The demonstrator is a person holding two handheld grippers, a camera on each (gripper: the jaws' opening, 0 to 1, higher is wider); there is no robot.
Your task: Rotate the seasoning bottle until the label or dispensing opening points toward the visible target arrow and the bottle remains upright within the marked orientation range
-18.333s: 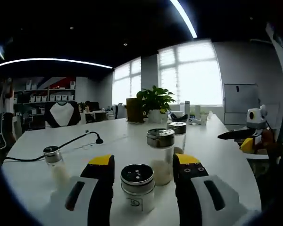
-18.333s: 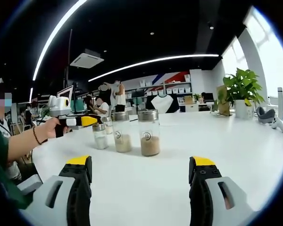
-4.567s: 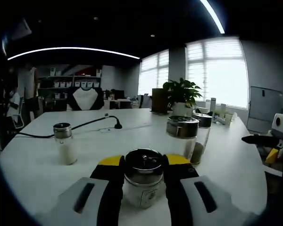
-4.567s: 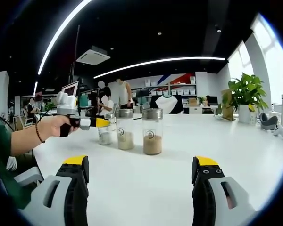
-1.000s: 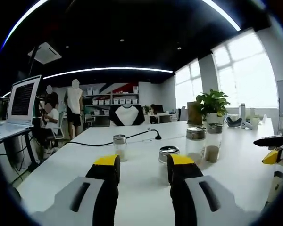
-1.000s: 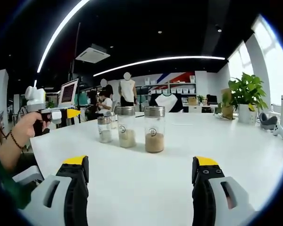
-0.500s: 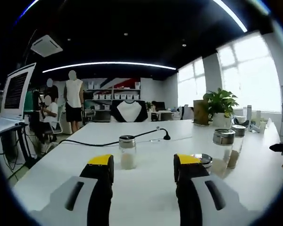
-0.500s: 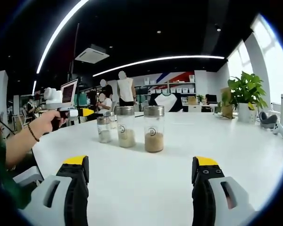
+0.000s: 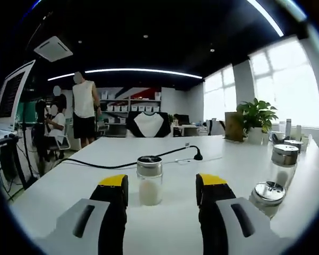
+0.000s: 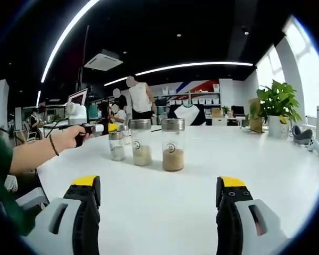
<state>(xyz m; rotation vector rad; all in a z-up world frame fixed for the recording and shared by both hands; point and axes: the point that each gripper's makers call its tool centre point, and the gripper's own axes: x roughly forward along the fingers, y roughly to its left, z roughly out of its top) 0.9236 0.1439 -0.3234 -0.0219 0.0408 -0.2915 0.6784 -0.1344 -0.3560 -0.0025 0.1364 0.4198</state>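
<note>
Glass, steel-lidded seasoning bottle of white powder (image 9: 149, 181) stands upright on the white table (image 9: 85, 175), framed by my spread left gripper (image 9: 160, 187). Right gripper (image 10: 158, 192) spread, idle. I'd judge closing comes next, then twisting.

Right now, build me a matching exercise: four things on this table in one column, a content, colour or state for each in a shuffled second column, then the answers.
Things:
1. small bottle between the left gripper jaws
2. tall bottle nearest the right gripper
3. potted plant
4. cable

Descriptions:
A. black, running across the white table
B. brown powder in the bottom
C. white contents, metal cap
D. green leaves, by the window

Pairs: 1-C, 2-B, 3-D, 4-A
</note>
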